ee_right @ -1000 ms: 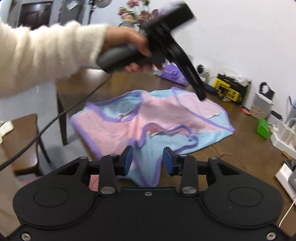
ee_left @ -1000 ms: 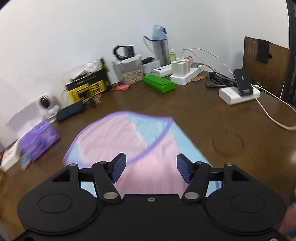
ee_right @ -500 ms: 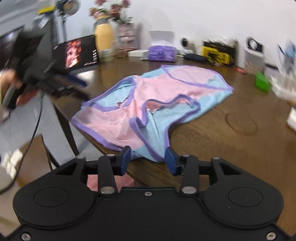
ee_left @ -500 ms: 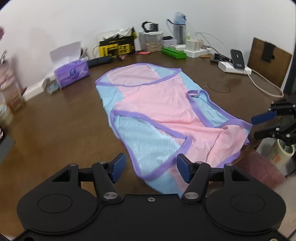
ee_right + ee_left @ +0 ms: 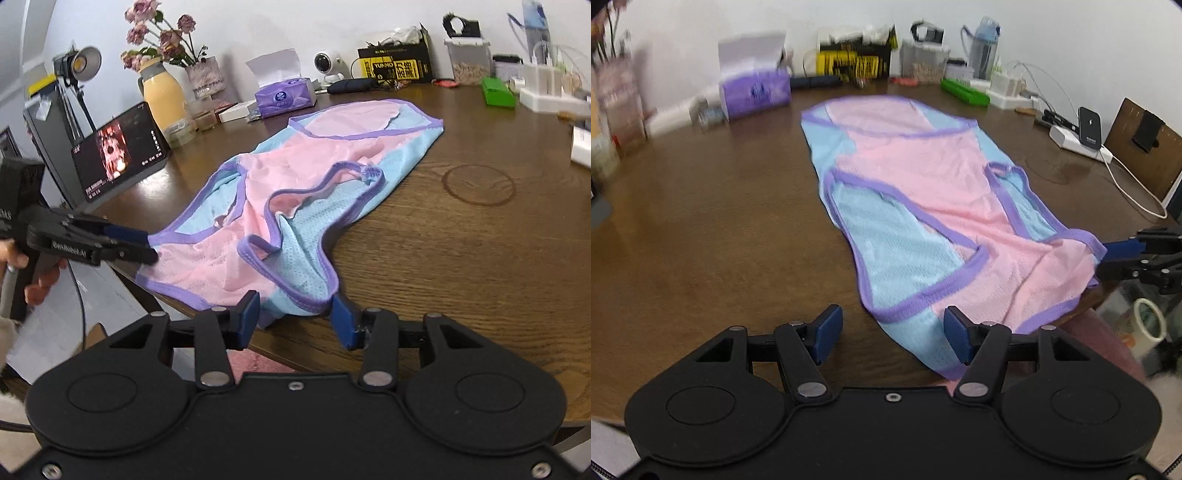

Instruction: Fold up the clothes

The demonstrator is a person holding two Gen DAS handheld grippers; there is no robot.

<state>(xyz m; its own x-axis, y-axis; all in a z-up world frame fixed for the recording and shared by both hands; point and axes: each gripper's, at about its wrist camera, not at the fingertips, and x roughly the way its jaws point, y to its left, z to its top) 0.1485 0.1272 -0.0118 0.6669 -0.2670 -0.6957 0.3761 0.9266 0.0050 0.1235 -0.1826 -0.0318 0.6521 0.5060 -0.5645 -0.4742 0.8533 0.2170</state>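
A pink and light-blue garment point(image 5: 923, 192) with purple trim lies lengthwise on the brown table point(image 5: 701, 229), its near end hanging over the table edge. My left gripper point(image 5: 892, 334) is open, and the garment's near blue corner lies between its fingers without being pinched. From the right wrist view, the left gripper point(image 5: 151, 246) is at the garment's point(image 5: 295, 166) left corner. My right gripper point(image 5: 295, 317) is open astride the folded blue hem at the table edge. In the left wrist view, the right gripper point(image 5: 1108, 260) sits at the pink corner.
Along the back stand a purple tissue box point(image 5: 286, 98), a flower vase point(image 5: 205, 77), a yellow jug point(image 5: 162, 98), a black-and-yellow box point(image 5: 395, 68), a green box point(image 5: 496, 92) and a power strip point(image 5: 1008, 98). A lit screen point(image 5: 118, 149) stands at the left edge. A phone on a charger point(image 5: 1089, 127) is at the right.
The left gripper has come back from above the garment's far end to its near corner at the table edge. The right gripper's view has rolled level and its jaws stand a little wider.
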